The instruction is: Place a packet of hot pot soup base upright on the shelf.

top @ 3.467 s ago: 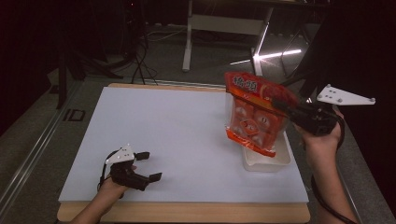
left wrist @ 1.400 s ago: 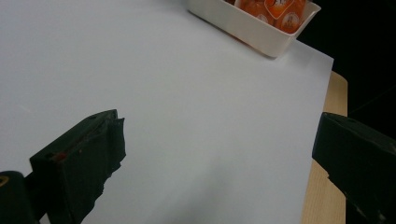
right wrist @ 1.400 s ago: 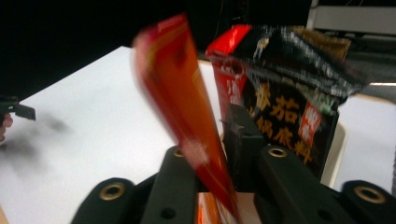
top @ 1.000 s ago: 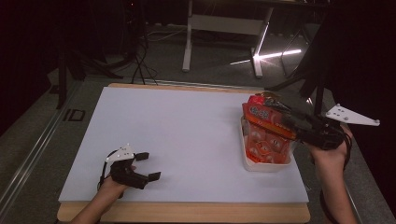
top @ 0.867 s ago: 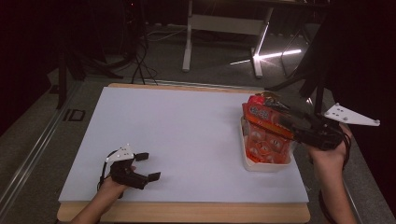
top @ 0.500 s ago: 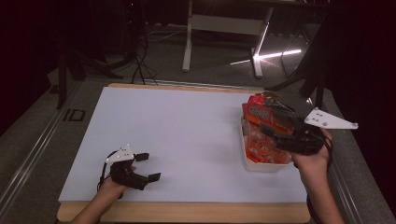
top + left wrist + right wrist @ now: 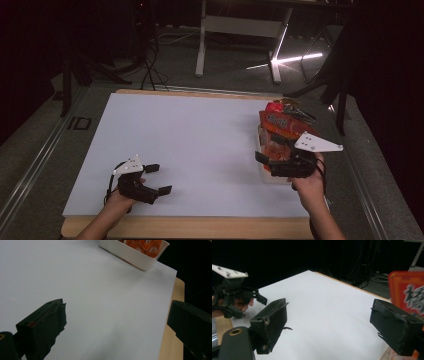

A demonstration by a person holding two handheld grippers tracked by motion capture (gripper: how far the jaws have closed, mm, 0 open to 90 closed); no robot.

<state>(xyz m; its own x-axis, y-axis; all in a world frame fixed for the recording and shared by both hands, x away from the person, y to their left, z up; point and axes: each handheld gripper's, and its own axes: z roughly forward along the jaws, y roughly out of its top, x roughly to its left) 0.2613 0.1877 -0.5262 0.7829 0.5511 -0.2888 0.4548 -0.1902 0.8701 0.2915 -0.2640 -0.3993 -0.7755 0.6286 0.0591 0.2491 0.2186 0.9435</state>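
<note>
Snack bag (image 7: 280, 125) stands in the tray (image 7: 263, 172), beside the right gripper's (image 7: 273, 161) just-opened, empty fingers.

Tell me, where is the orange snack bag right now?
In the high view the bag stands in a white tray at the table's right side, just beyond the right gripper.

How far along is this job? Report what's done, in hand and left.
Done: the orange snack bag stands in the white tray at the right of the table. In hand: the right tongs have just been opening, nothing between them, the bag beside them. The left tongs rest open on the table. Left: probably only drawing the right tongs clear.
</note>
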